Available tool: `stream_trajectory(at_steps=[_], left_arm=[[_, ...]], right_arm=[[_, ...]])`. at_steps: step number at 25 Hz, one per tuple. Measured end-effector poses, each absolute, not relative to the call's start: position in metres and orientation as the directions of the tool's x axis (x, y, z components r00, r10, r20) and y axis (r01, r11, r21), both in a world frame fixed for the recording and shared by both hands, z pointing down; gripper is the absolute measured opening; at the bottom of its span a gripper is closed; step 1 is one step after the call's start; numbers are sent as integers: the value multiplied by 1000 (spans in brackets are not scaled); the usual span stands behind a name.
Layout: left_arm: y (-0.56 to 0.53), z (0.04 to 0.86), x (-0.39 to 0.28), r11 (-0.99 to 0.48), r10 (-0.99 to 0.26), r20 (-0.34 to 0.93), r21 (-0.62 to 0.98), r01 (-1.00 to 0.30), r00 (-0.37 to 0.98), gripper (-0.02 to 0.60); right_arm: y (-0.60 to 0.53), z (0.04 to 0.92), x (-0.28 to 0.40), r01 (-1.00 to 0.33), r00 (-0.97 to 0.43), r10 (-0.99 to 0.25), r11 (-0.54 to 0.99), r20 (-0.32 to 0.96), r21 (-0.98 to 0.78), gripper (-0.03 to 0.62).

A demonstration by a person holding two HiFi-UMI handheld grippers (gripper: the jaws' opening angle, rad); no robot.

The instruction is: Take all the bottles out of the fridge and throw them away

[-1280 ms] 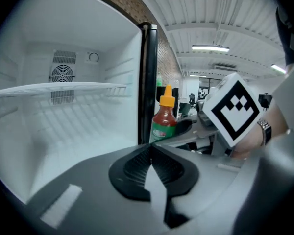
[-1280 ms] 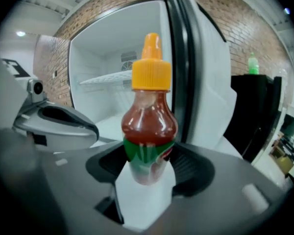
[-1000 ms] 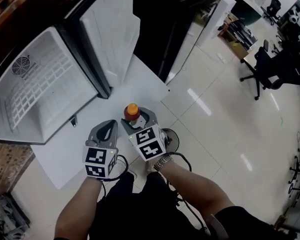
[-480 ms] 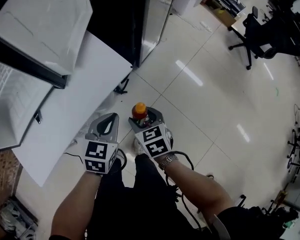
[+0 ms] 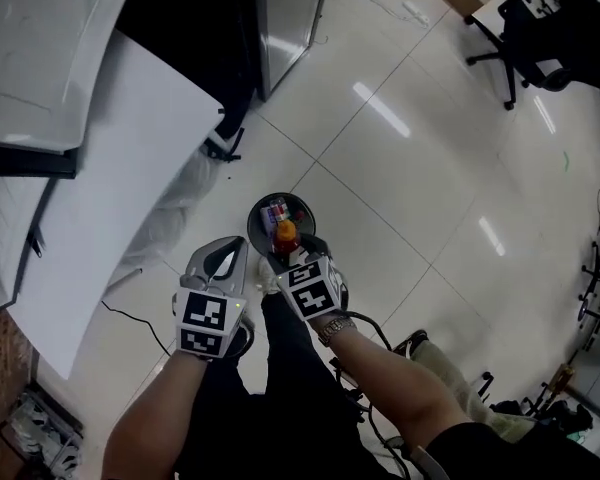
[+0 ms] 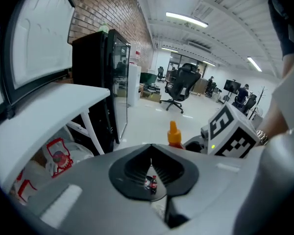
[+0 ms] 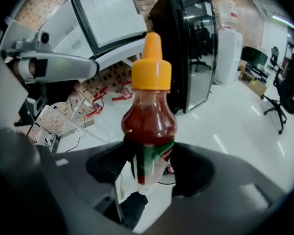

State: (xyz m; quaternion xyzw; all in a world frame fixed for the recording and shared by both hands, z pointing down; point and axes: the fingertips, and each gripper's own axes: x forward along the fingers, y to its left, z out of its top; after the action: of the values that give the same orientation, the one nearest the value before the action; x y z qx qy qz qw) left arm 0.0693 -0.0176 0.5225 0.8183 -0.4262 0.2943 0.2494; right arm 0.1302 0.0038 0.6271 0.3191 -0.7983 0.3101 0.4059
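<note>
A sauce bottle (image 7: 149,126) with red contents and an orange cap stands upright between the jaws of my right gripper (image 7: 149,166), which is shut on its lower body. In the head view that sauce bottle (image 5: 286,236) hangs over the near edge of a round black bin (image 5: 255,214) on the floor, which holds a few bottles. My left gripper (image 5: 236,244) is beside it on the left, shut and empty. The left gripper view shows the left gripper (image 6: 151,150) with jaw tips together, a small cola bottle (image 6: 153,184) far below them, and the sauce bottle (image 6: 174,135) to the right.
The black fridge (image 5: 195,38) stands open at the top left, behind a white panel (image 5: 100,188). Plastic bags (image 5: 180,213) and a cable (image 5: 130,318) lie on the tiled floor left of the bin. Office chairs (image 5: 525,28) are far right.
The view has swung away from the fridge toward the floor. Both grippers, the right one still holding the sauce bottle, now sit over the black bin, which has come into view.
</note>
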Motion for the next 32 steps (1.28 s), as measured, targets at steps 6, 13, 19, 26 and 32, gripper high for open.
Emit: stream_trajectory(at_steps=[6, 13, 19, 26, 32], left_arm=[[-11, 575, 81, -512, -480, 740, 199, -835, 471, 5], [5, 633, 84, -503, -411, 775, 245, -829, 479, 5], [14, 668, 83, -487, -382, 788, 273, -830, 484, 5], [24, 685, 70, -465, -363, 798, 292, -836, 480, 5], [17, 671, 68, -462, -394, 781, 286, -839, 483, 5]], right_arm=[[16, 701, 141, -779, -434, -164, 563, 886, -277, 276], [31, 779, 142, -801, -401, -58, 507, 914, -319, 276], [33, 830, 143, -833, -380, -11, 440, 925, -336, 278], [25, 844, 138, -841, -358, -36, 446, 933, -305, 282], [33, 826, 134, -834, -366, -46, 460, 929, -305, 281]])
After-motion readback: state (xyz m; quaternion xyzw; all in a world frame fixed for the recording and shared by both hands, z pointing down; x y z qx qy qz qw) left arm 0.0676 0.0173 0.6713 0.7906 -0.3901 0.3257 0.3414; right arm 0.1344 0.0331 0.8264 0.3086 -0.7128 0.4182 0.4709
